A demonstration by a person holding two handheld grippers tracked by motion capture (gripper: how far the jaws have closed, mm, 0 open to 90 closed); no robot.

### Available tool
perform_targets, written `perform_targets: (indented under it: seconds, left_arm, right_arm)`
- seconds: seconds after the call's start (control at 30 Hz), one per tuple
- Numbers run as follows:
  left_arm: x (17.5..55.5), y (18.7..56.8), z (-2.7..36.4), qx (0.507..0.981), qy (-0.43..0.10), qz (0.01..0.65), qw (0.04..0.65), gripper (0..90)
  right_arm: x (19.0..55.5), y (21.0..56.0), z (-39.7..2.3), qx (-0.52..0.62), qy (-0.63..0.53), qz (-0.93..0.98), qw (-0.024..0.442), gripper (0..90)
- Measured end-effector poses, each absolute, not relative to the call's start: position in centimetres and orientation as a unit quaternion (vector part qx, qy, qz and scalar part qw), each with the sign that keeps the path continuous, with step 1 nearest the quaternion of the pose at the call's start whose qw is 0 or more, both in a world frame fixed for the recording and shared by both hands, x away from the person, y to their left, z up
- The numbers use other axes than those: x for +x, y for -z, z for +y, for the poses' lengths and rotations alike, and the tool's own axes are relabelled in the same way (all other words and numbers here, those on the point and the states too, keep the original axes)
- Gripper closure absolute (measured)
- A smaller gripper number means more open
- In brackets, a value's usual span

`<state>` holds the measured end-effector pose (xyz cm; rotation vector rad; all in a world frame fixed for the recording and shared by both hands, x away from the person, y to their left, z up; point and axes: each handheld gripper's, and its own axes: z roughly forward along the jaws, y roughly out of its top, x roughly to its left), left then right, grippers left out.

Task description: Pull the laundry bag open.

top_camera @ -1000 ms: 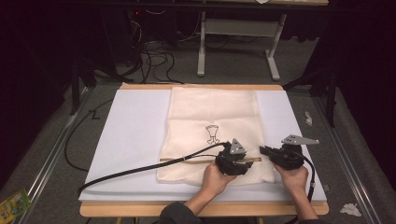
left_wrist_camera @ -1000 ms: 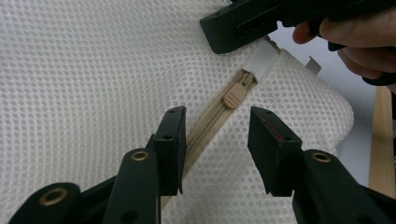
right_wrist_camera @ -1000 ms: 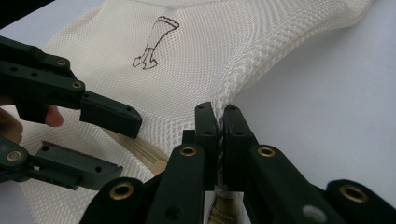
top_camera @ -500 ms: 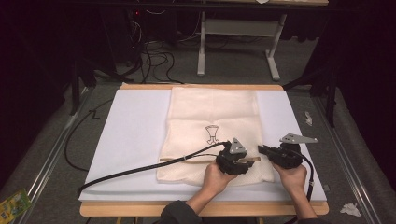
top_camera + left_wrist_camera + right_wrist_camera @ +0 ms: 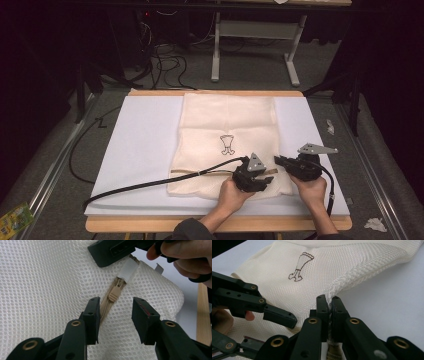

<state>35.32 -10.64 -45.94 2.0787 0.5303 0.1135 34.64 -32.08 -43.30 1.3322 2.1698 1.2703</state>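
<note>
A cream mesh bag point(image 5: 227, 120) with a small dark print lies flat on the white board point(image 5: 145, 150). A tan zipper point(image 5: 210, 171) runs across its near end. My left gripper point(image 5: 270, 178) is open and points right along the zipper. In the left gripper view point(image 5: 115, 305) its jaws have just been closing a little. The zipper tape runs between them, and the tan zipper pull point(image 5: 113, 293) lies just past the tips, untouched. My right gripper point(image 5: 278, 160) faces it, shut on the bag's right edge. In the right gripper view point(image 5: 329, 300) mesh is pinched between the pads.
The left gripper's black cable point(image 5: 150, 185) trails left across the board. The wooden table edge point(image 5: 150, 225) runs along the front. Beyond the table are floor cables point(image 5: 165, 60) and a grey stand point(image 5: 250, 45). A green packet point(image 5: 15, 220) and crumpled paper point(image 5: 375, 224) lie on the floor.
</note>
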Motion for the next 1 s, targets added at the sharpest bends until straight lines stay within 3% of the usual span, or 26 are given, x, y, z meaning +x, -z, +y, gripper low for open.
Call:
perform_targets:
  seconds: [0.17,0.8,1.0]
  left_arm:
    - [34.7,45.6,-10.5,0.849,-0.059,0.204,0.484,64.2]
    - [36.5,46.4,-11.2,0.837,-0.034,0.233,0.494,62.7]
    - [36.1,46.3,-11.8,0.846,-0.038,0.211,0.487,70.9]
  right_arm:
    - [34.6,43.3,-32.1,0.462,-0.442,0.754,0.151,88.1]
    - [34.8,42.6,-31.2,0.450,-0.453,0.757,0.138,88.3]
    - [34.9,42.6,-31.1,0.450,-0.451,0.758,0.138,88.3]
